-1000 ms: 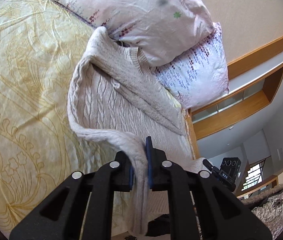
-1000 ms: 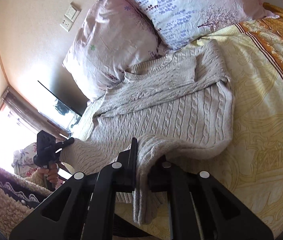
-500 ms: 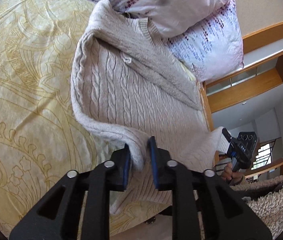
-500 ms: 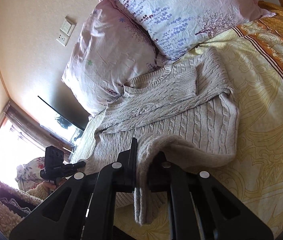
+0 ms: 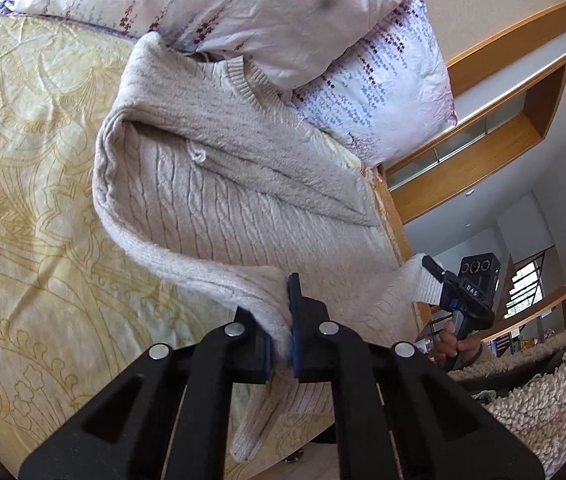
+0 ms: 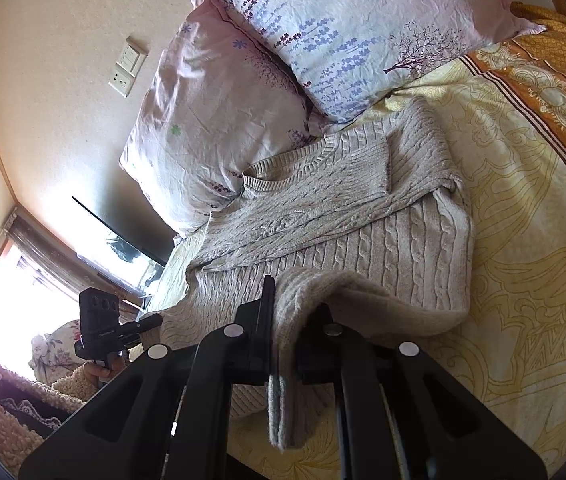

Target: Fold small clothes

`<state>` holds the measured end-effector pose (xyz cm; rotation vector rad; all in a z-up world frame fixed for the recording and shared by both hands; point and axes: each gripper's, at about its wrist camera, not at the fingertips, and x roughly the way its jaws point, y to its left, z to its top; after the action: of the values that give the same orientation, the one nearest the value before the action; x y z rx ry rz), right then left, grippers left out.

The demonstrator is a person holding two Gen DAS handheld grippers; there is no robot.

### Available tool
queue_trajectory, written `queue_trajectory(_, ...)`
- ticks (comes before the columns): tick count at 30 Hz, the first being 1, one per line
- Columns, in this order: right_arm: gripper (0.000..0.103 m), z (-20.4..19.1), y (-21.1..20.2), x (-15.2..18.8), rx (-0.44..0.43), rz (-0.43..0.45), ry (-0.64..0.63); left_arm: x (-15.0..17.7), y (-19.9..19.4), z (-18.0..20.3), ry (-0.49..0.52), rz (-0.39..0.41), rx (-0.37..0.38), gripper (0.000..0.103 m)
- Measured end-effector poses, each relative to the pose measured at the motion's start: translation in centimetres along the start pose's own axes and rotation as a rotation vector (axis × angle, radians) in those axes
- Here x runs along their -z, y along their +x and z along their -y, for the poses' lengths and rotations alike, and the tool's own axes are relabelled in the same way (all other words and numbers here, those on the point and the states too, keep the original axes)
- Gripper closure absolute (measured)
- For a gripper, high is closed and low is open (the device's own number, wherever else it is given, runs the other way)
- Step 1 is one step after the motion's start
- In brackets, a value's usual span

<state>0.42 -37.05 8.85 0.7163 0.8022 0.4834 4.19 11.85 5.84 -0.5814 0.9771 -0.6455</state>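
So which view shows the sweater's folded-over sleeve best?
The right wrist view: the folded sleeve lies fully visible, cuff included, across the sweater chest. The left wrist view shows the sleeve obliquely, its cuff end unclear.

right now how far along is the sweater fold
Done: both sleeves lie folded across the chest of the sweater, spread on the yellow bedspread. In hand: the left gripper and right gripper each pinch the bottom hem, lifted. Left: carrying the hem up toward the collar by the pillows.
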Motion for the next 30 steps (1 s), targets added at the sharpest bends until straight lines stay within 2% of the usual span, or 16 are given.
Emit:
queue_trajectory(5,0.095,0.1,-0.6,-0.7,-0.021,0.055,0.033,-1.6,-2.0,-0.3,-0.054,0.137,0.109,0.097)
queue_trajectory(10,0.095,0.8,-1.9,-2.0,-0.089,0.163,0.112,-2.8,-4.0,-2.5,-0.214,0.319,0.253,0.097)
queue_trajectory(12,0.095,1.2,-2.4,-2.6,-0.118,0.210,0.146,-3.2,-4.1,-3.1,-0.264,0.364,0.274,0.097)
queue_trajectory(15,0.095,1.2,-2.4,-3.4,-0.129,0.239,0.162,-3.7,-3.7,-3.3,-0.280,0.369,0.267,0.097)
queue_trajectory(22,0.095,1.5,-1.6,-4.0,-0.125,0.232,0.160,-4.9,-3.0,-3.3,-0.266,0.348,0.240,0.097)
queue_trajectory(30,0.095,2.4,-0.4,-5.7,-0.136,0.234,0.171,-6.5,-2.1,-3.7,-0.264,0.341,0.244,0.097)
